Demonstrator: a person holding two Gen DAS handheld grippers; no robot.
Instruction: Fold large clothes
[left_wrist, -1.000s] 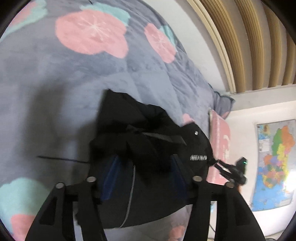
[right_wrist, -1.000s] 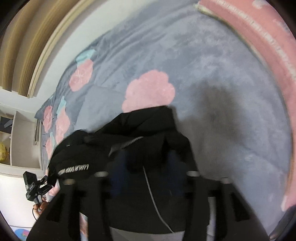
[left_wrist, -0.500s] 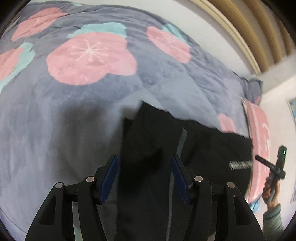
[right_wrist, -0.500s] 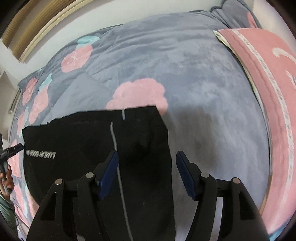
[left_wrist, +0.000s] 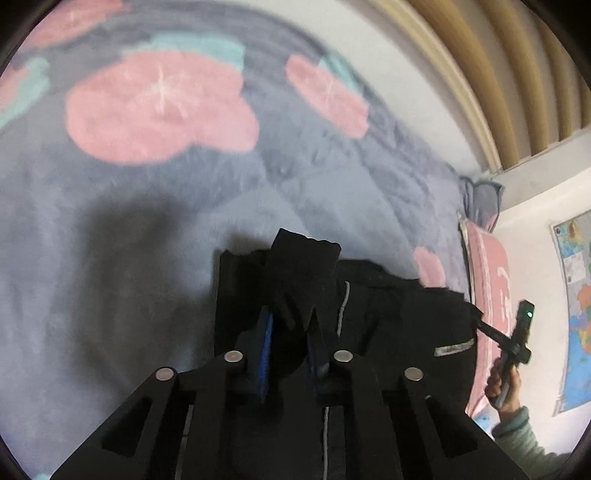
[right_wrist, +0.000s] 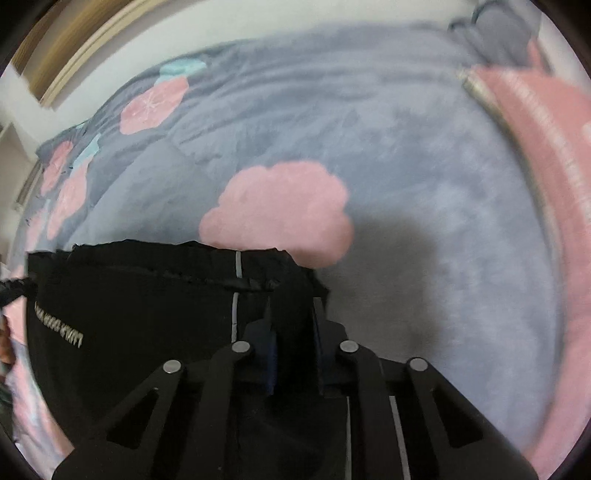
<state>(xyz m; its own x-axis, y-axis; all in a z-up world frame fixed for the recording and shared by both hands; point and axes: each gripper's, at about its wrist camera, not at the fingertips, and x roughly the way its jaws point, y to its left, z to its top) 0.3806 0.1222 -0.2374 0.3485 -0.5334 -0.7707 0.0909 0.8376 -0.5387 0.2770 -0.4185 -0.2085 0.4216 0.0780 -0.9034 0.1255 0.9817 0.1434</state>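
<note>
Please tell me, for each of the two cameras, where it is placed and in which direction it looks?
Left wrist: on the left hand-held gripper, looking down along its fingers, shut on the black garment; the person's other hand shows at right.
Right wrist: on the right hand-held gripper, jaws closing on the garment's corner.
Both views share the garment and the grey flowered blanket.

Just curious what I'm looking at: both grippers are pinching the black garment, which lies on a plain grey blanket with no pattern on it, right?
Not quite: the grey fleece blanket has pink flower shapes, as the right wrist view shows. The rest holds: the left gripper is shut on the black garment, and the right gripper is closing on it too.
</note>
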